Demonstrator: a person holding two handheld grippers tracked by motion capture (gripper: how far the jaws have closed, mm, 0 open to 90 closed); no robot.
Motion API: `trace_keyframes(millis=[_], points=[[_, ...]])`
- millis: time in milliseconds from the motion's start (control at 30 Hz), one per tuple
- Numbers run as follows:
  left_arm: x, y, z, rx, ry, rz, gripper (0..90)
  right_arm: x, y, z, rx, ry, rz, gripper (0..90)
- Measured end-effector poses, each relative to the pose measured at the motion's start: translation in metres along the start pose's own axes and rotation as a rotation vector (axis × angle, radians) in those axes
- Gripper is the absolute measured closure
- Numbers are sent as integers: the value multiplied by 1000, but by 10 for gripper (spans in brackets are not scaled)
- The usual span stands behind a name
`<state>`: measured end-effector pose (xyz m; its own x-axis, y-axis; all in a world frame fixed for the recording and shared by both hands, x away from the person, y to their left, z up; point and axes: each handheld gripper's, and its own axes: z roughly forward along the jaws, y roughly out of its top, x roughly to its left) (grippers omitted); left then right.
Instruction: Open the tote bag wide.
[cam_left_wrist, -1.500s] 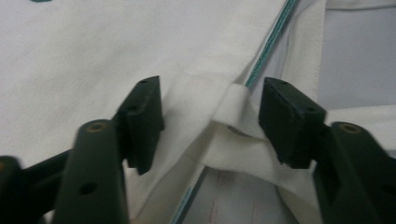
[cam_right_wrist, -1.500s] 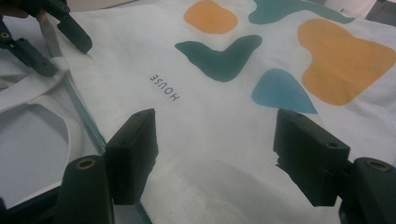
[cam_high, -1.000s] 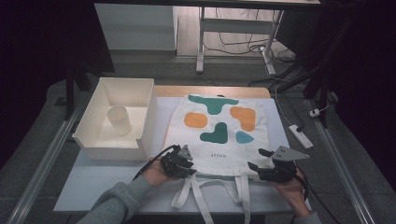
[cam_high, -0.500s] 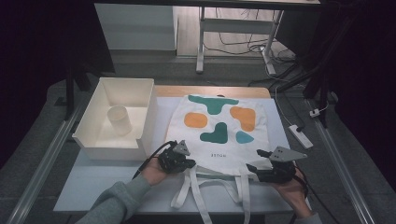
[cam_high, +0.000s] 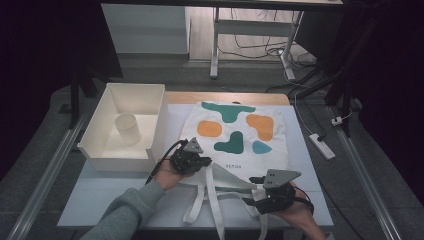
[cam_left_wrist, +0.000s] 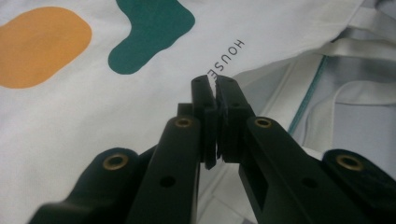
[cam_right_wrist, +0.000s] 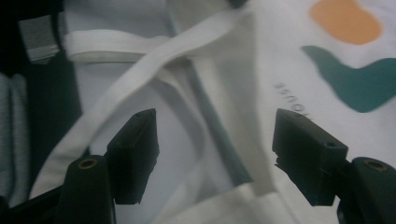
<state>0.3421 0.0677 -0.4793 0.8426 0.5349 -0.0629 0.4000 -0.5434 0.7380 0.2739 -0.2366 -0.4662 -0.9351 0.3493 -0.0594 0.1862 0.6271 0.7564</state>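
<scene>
Since the earlier frames: right gripper (cam_high: 255, 190) has shifted inward along the near desk edge, toward the straps; left gripper (cam_high: 204, 161) has risen slightly at the bag's near-left edge, and its fingers have just been closing, with a thin fold of bag cloth between them.

High view. White tote bag (cam_high: 235, 135) lies flat on the desk (cam_high: 100, 195), printed side up, with teal and orange blobs. Its straps (cam_high: 212, 200) trail toward the near edge. Left gripper sits at the bag's near-left corner, beside the white bin (cam_high: 150, 120). A pale cup (cam_high: 126, 128) stands upright inside the bin. Right gripper is over the near-right part of the bag, close to the straps. A white power strip (cam_high: 321, 145) lies right of the bag, apart from it.

Left gripper view. Fingers (cam_left_wrist: 205, 116) are pressed together with white cloth pinched in the narrow slit between the pads. The bag's opening hem is lifted here, showing the inner lining and a teal seam line. The printed lettering is just beyond the tips.

Right gripper view. Fingers (cam_right_wrist: 135, 149) stand wide apart, nothing gripped. Strap and the bag's opening edge (cam_right_wrist: 224, 140) lie below and between them; whether the pads touch the cloth I cannot tell. A grey sleeve (cam_right_wrist: 11, 140) is at the left margin.
</scene>
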Motion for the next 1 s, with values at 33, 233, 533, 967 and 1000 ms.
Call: trace_keyframes(millis=[33, 233, 533, 967, 1000], points=[[1, 0, 1, -1, 2, -1, 871, 2, 0, 2, -1, 21, 6, 318], [4, 2, 3, -7, 12, -11, 871, 23, 6, 23, 35, 117, 7, 321], [9, 3, 5, -13, 11, -29, 871, 46, 13, 59, 91, 191, 51, 328], [11, 2, 5, -14, 0, -37, 871, 58, 8, 84, 217, 199, 82, 680], [11, 2, 5, -14, -1, -37, 871, 58, 8, 84, 217, 199, 82, 680]])
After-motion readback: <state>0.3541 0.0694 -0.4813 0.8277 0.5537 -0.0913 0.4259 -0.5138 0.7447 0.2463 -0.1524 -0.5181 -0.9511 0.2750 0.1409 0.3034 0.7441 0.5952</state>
